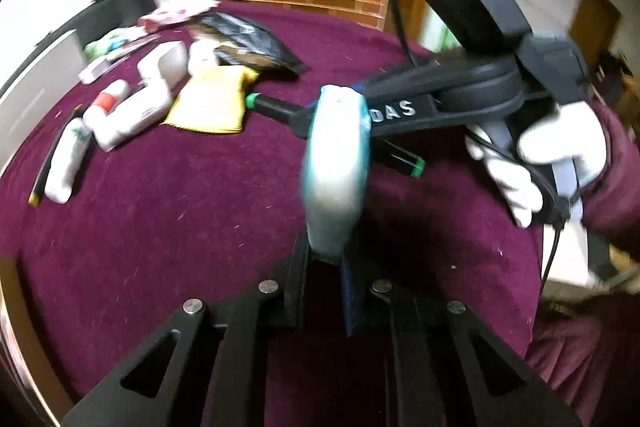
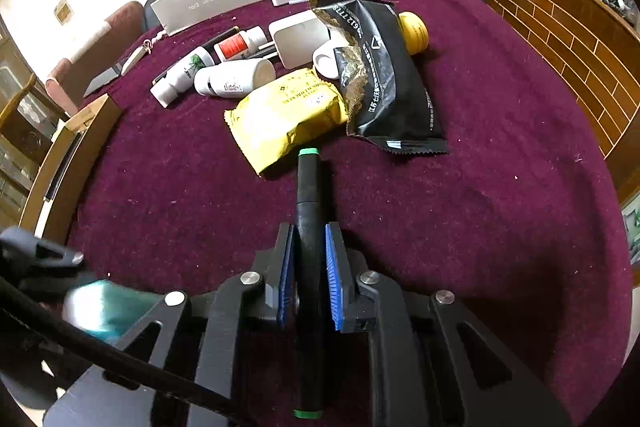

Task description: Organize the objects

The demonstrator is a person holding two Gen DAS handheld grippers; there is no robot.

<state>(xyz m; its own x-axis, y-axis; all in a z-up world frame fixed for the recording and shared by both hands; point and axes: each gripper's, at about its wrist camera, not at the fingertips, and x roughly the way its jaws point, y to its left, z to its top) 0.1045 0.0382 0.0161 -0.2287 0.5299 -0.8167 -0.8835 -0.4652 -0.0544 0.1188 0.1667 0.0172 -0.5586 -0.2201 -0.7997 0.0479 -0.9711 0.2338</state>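
In the left wrist view, my left gripper (image 1: 326, 267) is shut on the lower end of a pale teal-and-white packet (image 1: 336, 171), which stands up blurred above the maroon table cloth (image 1: 160, 211). Behind the packet is my right gripper (image 1: 308, 121), held by a white-gloved hand (image 1: 560, 143). It grips a black marker (image 1: 276, 109) with green ends. In the right wrist view, the right gripper (image 2: 310, 259) has its blue pads shut on that marker (image 2: 308, 195), whose tip points at a yellow packet (image 2: 284, 111). The left gripper (image 2: 52, 259) and the teal packet (image 2: 108, 307) show at the lower left.
A pile lies at the table's far side: a black foil packet (image 2: 384, 79), several white bottles (image 2: 236, 77), a white charger (image 2: 300, 41), a yellow-lidded jar (image 2: 414, 31) and a pencil (image 1: 44, 171). A grey box (image 2: 212, 3) and cloths sit behind. A brick-pattern counter (image 2: 560, 27) stands to the right.
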